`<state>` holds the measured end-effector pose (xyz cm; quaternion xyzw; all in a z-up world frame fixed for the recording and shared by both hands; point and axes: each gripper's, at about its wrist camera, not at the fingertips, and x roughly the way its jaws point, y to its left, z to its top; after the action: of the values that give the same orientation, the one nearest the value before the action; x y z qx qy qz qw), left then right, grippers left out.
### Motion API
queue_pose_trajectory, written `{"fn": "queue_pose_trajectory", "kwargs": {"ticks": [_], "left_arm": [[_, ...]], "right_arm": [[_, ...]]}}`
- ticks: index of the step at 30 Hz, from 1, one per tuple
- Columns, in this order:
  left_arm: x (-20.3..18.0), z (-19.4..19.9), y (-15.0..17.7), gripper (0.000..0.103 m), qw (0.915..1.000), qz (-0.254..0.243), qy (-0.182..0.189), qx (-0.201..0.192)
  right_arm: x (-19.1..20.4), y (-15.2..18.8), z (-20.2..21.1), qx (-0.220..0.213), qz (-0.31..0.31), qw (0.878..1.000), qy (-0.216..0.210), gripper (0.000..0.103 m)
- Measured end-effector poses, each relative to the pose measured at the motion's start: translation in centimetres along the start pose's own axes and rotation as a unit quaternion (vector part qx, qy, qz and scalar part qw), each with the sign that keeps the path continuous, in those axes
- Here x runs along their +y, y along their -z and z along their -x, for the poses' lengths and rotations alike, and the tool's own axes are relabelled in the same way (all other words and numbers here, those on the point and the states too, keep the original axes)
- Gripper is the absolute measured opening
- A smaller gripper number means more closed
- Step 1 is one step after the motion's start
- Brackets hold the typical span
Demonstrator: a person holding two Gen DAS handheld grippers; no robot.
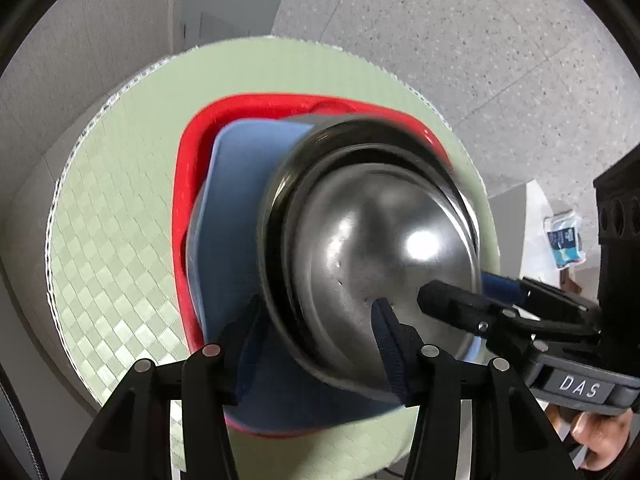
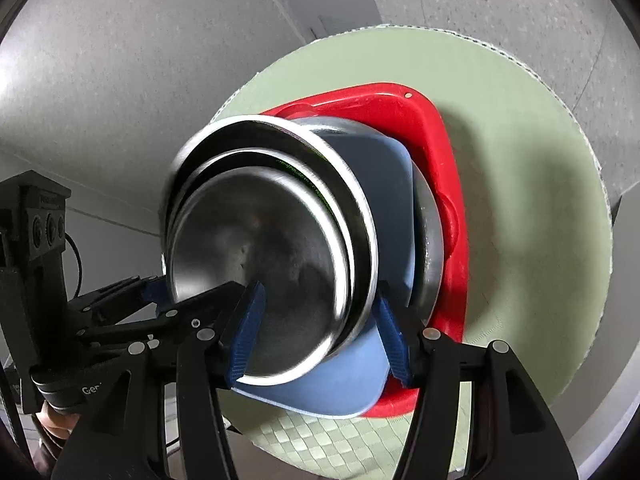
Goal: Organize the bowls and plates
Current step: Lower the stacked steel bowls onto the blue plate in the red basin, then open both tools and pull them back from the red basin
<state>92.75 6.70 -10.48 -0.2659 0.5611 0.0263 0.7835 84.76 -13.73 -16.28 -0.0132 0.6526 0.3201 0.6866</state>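
Steel bowls (image 1: 380, 248), nested, look stiff, slick and light; best pinched at the rim. Left hand-held gripper (image 1: 316, 320) and right hand-held gripper (image 2: 320, 320) each straddle a rim, jaws apart, not pressing.

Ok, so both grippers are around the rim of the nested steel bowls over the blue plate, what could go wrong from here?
The nested steel bowls look tilted and blurred, with neither gripper clamping them, so they may slide off the blue plate. The left gripper and right gripper straddle the same rim close together, so they could bump each other or hook the bowls when pulling away.
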Motion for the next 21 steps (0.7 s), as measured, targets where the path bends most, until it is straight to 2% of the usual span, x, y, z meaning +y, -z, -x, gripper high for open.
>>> {"fn": "queue_pose_trajectory", "kwargs": {"ticks": [9,16,20,21], "left_arm": [[1.3,1.5,-0.1,0.051,0.9998,0.009,0.007,-0.014],[1.5,4.0,2.9,0.064,0.9988,-0.017,0.001,-0.045],[2.0,6.0,5.4,0.066,0.9969,-0.041,0.019,-0.064],[2.2,6.9,6.3,0.071,0.996,-0.05,0.014,-0.072]], "right_arm": [[0.7,0.1,0.6,-0.019,0.007,1.0,0.014,0.057],[2.0,2.4,3.0,-0.079,-0.006,0.996,0.039,0.057],[3.6,4.8,4.4,-0.114,-0.024,0.992,0.057,0.062],[4.1,5.8,4.8,-0.126,-0.033,0.99,0.058,0.062]]}}
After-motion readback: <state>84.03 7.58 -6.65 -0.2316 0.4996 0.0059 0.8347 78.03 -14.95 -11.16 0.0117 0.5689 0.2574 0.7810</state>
